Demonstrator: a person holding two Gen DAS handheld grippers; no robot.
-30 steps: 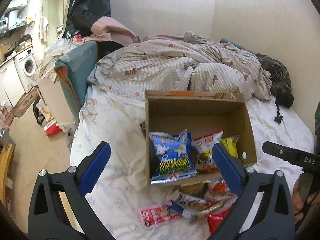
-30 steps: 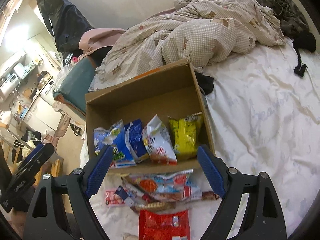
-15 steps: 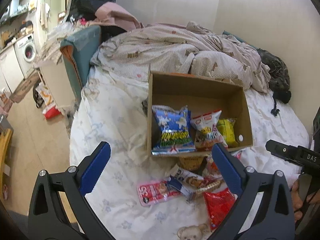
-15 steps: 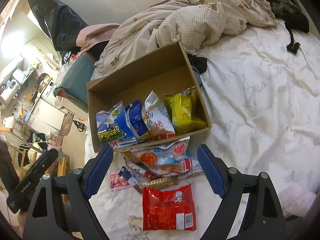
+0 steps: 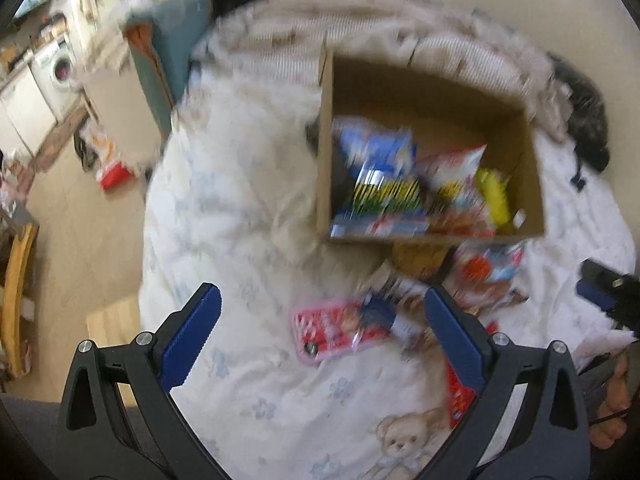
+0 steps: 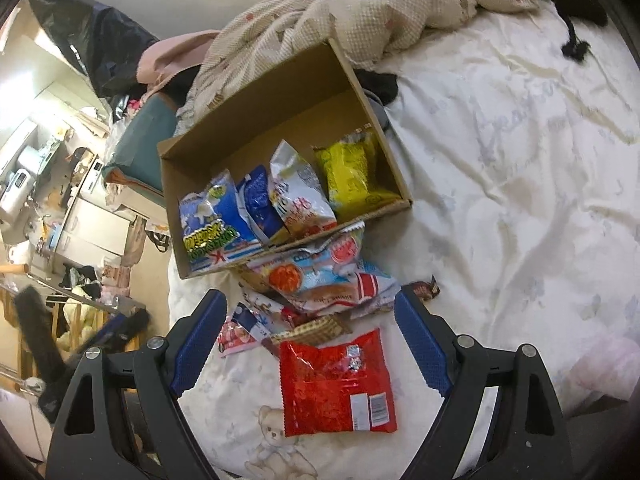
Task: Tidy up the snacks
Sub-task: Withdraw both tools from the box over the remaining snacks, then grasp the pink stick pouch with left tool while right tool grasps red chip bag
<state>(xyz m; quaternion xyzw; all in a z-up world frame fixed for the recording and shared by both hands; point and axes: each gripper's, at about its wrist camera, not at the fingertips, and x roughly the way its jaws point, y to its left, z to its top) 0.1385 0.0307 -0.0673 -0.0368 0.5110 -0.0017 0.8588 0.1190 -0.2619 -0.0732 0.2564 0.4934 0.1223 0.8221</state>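
Note:
An open cardboard box (image 6: 280, 120) (image 5: 532, 184) lies on the bed with several snack bags standing in it: a blue one (image 6: 216, 220), a white one (image 6: 298, 196) and a yellow one (image 6: 350, 172). Loose snacks are piled in front of it: a red bag (image 6: 336, 384), a white-and-orange bag (image 6: 320, 276), a wafer bar (image 6: 316, 330) and a pink pack (image 5: 332, 330) (image 6: 236, 336). My right gripper (image 6: 310, 344) hangs open above the red bag. My left gripper (image 5: 320, 332) is open above the pink pack; that view is blurred.
A rumpled checked quilt (image 6: 360, 12) lies behind the box. White bedsheet (image 6: 520, 160) stretches to the right. A small dark candy (image 6: 424, 290) sits by the right finger. Left of the bed are a teal chair (image 6: 148, 136), floor and a washing machine (image 5: 60, 68).
Both grippers have sunk and tilted down toward the loose snacks. The box has slid up in both views, and the red bag and pink pack now sit between the fingers.

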